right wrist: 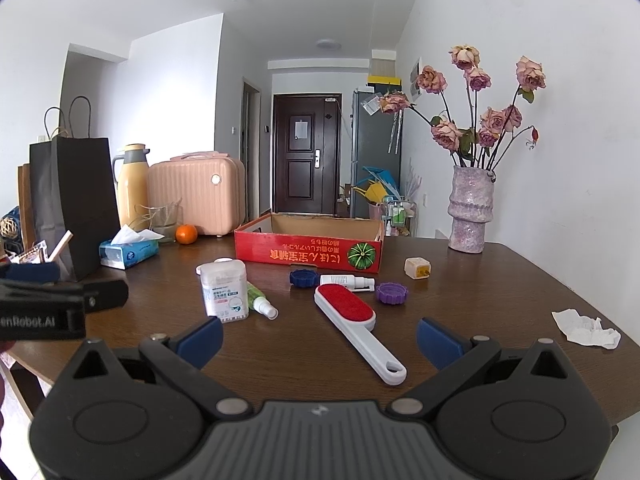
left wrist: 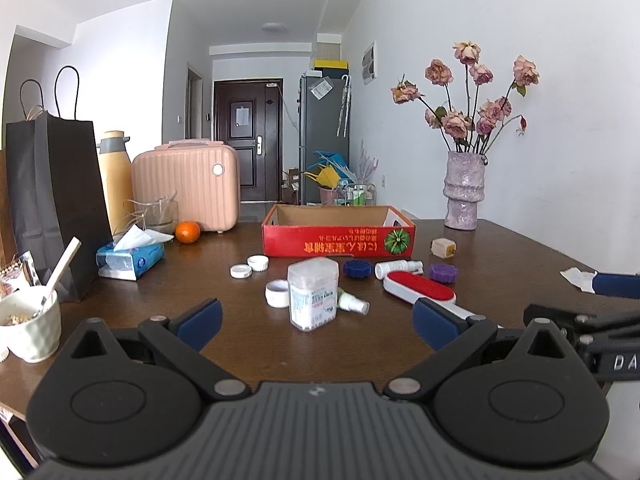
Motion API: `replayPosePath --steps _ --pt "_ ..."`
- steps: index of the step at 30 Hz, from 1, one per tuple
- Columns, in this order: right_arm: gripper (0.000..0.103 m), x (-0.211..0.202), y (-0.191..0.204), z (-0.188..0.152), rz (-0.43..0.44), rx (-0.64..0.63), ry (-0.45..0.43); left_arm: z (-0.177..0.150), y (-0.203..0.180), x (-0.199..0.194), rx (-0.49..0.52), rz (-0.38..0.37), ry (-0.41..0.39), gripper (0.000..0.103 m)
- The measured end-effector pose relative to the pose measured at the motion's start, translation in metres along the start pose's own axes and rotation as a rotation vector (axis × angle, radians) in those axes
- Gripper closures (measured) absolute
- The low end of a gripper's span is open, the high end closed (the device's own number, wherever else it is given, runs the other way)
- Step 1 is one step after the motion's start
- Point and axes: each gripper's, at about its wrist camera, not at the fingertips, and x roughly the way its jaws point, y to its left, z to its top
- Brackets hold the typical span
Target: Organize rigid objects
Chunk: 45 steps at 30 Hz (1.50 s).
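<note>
left gripper point(left wrist: 316, 314) jaws wide apart, empty | right gripper point(right wrist: 319, 336) jaws wide apart, empty | mid-table point(right wrist: 500, 292) we count 1 cotton-swab box point(left wrist: 313, 294), 1 lint brush point(right wrist: 354, 322), 2 spray bottles point(right wrist: 346, 281), 1 blue cap point(right wrist: 303, 278), 1 purple cap point(right wrist: 392, 293), 3 white lids point(left wrist: 258, 263) | toward far edge 1 red cardboard box point(right wrist: 308, 248)

The surface point(right wrist: 500, 280) is dark glossy wood. The box point(right wrist: 308, 254) is printed cardboard, the brush point(right wrist: 348, 312) smooth white plastic with a red cloth pad, the vase point(right wrist: 470, 208) rough and matt.
</note>
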Motion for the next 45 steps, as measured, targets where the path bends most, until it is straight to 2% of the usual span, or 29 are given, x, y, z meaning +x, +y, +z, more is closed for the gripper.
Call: replayPosePath --steps 11,45 --pt "0.000 0.022 -0.004 0.010 -0.008 0.010 0.012 0.018 -0.002 0.024 0.016 -0.007 0.002 0.000" --pt "0.000 0.138 -0.025 0.017 -0.017 0.040 0.179 0.018 0.011 0.142 -0.014 -0.005 0.165 0.000"
